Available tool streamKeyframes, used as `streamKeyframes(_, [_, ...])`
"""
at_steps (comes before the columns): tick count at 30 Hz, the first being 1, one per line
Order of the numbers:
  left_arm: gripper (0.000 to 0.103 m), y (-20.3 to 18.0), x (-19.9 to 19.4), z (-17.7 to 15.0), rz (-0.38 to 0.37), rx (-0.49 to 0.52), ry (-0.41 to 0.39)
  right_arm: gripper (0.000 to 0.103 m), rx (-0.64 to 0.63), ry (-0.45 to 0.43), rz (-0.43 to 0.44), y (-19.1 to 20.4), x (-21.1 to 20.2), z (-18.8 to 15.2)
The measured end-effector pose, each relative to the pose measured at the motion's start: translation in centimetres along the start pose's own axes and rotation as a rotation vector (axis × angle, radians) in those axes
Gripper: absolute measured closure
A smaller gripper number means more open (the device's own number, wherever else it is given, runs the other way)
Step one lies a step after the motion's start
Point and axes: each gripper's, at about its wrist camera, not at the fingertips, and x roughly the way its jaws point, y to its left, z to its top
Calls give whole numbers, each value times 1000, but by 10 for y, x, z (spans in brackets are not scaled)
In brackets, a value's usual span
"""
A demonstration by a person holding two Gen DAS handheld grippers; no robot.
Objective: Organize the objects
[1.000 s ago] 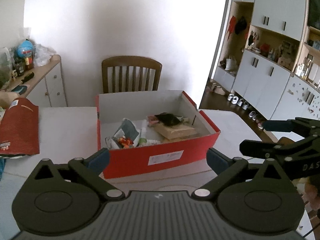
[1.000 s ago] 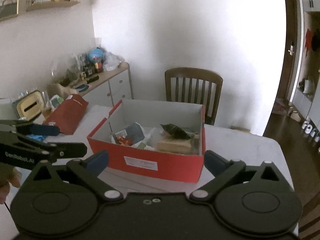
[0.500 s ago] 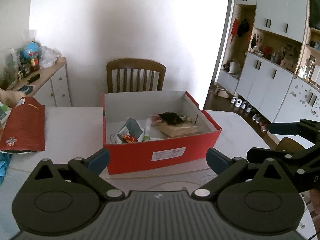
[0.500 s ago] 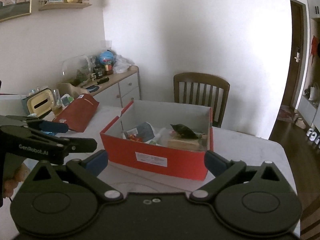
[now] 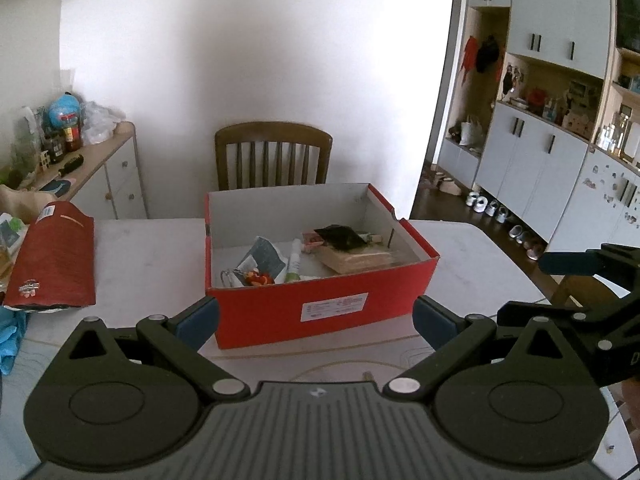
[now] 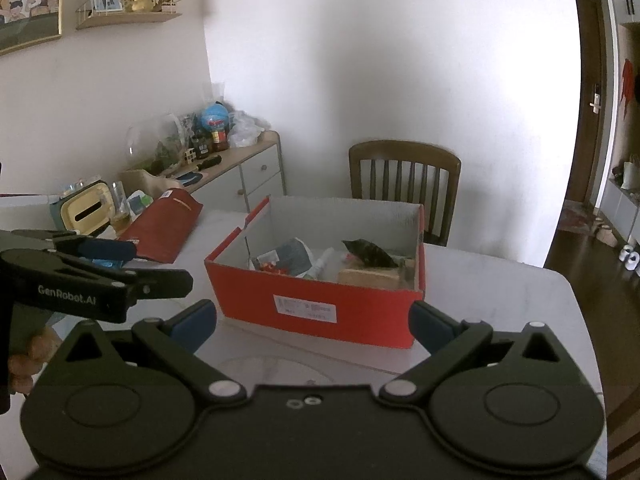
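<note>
Both claws are hovering low over the table (image 5: 152, 256), spread wide and gripping nothing: the left claw (image 5: 316, 318) is facing the near wall of the red box (image 5: 320, 304) head-on, and the right claw (image 6: 312, 322) is facing the same box from slightly off to its side. The box is sitting just ahead of both, open-topped, with a wooden block (image 5: 360, 258), a dark pouch (image 5: 340, 236) lying on that block, a white tube (image 5: 294, 260), a printed packet (image 5: 262, 256) and something small and orange-red (image 5: 258, 278) already lying inside it. Out to the left of the left claw, well apart from the box, a red bag (image 5: 56, 256) is lying flat on the table, with a scrap of blue material (image 5: 10, 340) nearer still at the edge. This layout is fitting two readings: things are being gathered into the box with those outliers left over, or the contents are about to be sorted out of it, so I am not naming the coming move. Whichever applies, a good pick is meaning descending from above the rim rather than pushing through the cardboard wall, closing across the narrow side of one item, and keeping the other claw ready to steady the light box against sliding.
</note>
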Motion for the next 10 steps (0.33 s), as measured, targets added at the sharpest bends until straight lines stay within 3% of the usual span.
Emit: streamKeyframes(10, [0, -5, 2, -2, 21, -18, 4, 1, 15, 11, 18, -7, -1, -6])
